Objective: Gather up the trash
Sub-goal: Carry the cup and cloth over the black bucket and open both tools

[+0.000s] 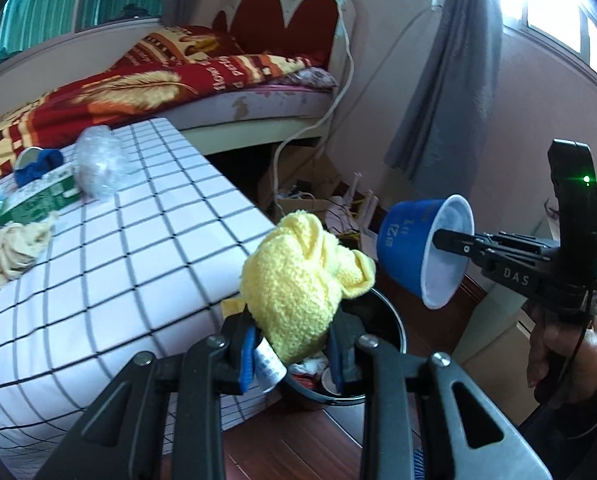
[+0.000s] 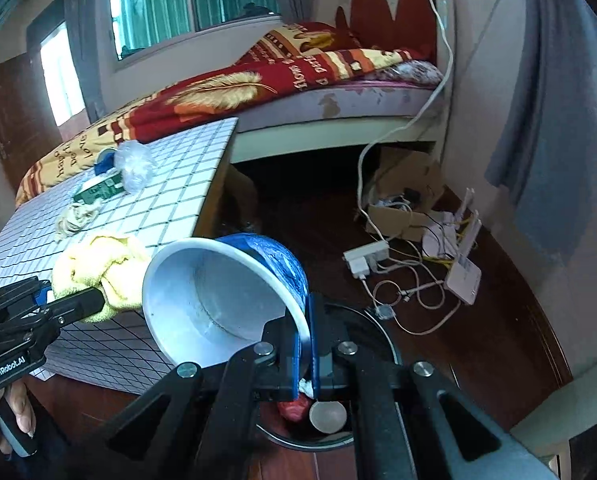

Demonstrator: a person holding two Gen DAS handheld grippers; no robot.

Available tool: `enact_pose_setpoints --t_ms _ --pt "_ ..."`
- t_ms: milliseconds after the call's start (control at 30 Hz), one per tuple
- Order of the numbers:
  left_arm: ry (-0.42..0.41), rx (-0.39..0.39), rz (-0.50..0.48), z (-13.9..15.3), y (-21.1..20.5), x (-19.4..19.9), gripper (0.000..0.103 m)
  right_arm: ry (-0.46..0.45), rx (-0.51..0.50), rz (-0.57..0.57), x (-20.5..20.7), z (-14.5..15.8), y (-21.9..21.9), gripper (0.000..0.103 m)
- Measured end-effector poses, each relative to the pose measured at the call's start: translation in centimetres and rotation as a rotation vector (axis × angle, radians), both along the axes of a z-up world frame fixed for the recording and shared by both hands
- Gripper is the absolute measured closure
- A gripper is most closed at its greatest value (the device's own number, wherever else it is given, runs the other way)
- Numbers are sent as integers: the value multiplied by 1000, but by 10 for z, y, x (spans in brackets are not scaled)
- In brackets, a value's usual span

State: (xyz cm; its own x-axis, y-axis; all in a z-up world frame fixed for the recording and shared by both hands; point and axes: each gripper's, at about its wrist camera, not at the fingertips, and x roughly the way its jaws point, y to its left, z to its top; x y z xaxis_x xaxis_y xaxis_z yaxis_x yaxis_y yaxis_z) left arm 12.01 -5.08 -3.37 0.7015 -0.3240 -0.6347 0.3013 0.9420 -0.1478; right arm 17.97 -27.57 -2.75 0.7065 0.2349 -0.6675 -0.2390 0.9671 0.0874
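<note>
The left gripper (image 1: 294, 354) has its fingers clenched on a yellow cloth (image 1: 298, 280), held over the black bin (image 1: 390, 320) on the floor. The right gripper (image 2: 306, 344) pinches the rim of a blue cup (image 2: 226, 292) above the same bin. More trash, a green carton (image 1: 38, 200) and a plastic wad (image 1: 98, 164), lies on the checked surface (image 1: 138, 240).

Both grippers are built of black plastic with silver screws and blue finger pads. "DAS" is printed on the right gripper (image 1: 448, 240), beside a green light; "GenRobot.AI" is printed on the left gripper (image 2: 94, 298).
</note>
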Motion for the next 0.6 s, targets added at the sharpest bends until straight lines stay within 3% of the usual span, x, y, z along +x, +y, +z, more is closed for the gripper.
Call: enact_pose_setpoints --t_ms 600 --pt "90 -1 -72 -41 -60 4 73 80 -45 -110 -7 -43 -55 99"
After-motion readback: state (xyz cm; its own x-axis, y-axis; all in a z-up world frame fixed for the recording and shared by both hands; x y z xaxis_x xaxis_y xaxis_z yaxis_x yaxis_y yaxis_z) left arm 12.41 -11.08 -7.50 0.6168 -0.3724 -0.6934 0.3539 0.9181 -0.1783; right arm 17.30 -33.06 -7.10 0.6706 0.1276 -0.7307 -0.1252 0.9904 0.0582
